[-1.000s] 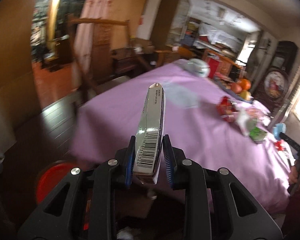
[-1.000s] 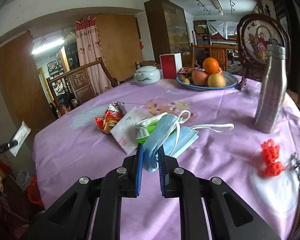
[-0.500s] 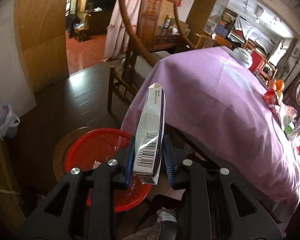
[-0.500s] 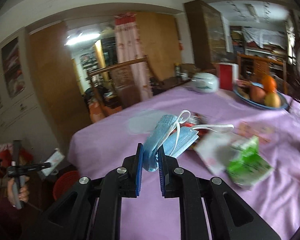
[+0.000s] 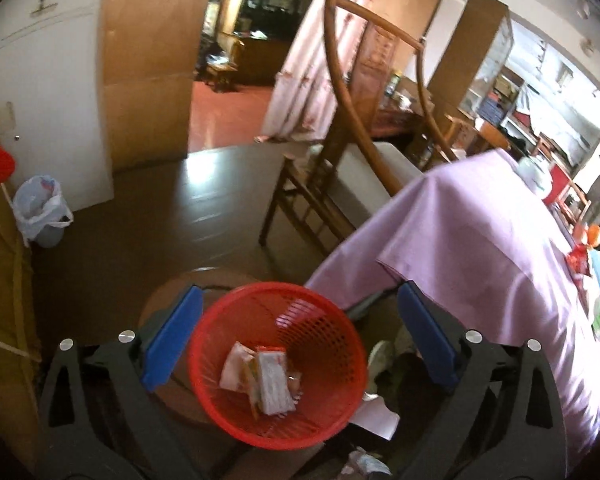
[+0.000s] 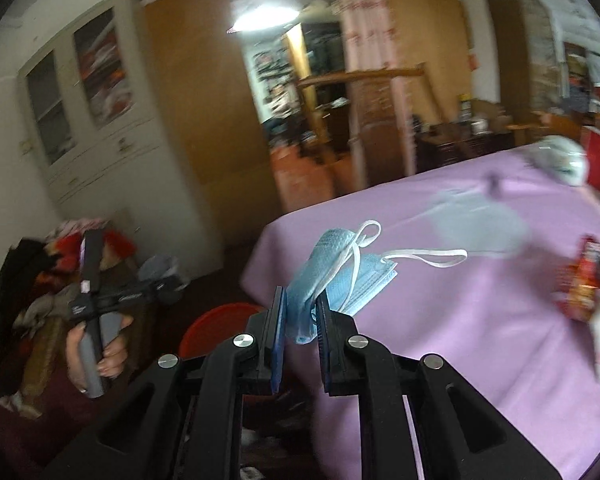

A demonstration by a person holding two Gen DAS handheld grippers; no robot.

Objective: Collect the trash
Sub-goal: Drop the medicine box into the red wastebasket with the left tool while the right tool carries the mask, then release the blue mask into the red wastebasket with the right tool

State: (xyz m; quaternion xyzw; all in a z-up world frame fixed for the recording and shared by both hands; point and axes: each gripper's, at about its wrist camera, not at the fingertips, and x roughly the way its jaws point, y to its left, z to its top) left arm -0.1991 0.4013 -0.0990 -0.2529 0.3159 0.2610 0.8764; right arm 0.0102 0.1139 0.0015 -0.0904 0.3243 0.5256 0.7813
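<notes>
Left wrist view: left gripper [image 5: 300,340], jaws just sprung wide, empty above red plastic mesh basket [image 5: 332,420] holding wrappers, print unreadable. Right gripper [image 6: 300,334] pinches blue face mask [image 6: 332,276].

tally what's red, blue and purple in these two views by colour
Red: 2, the basket on the floor and a snack wrapper on the table.
Blue: 1, the face mask clamped in the right gripper.
Purple: 1, the tablecloth.
Total: 4
</notes>
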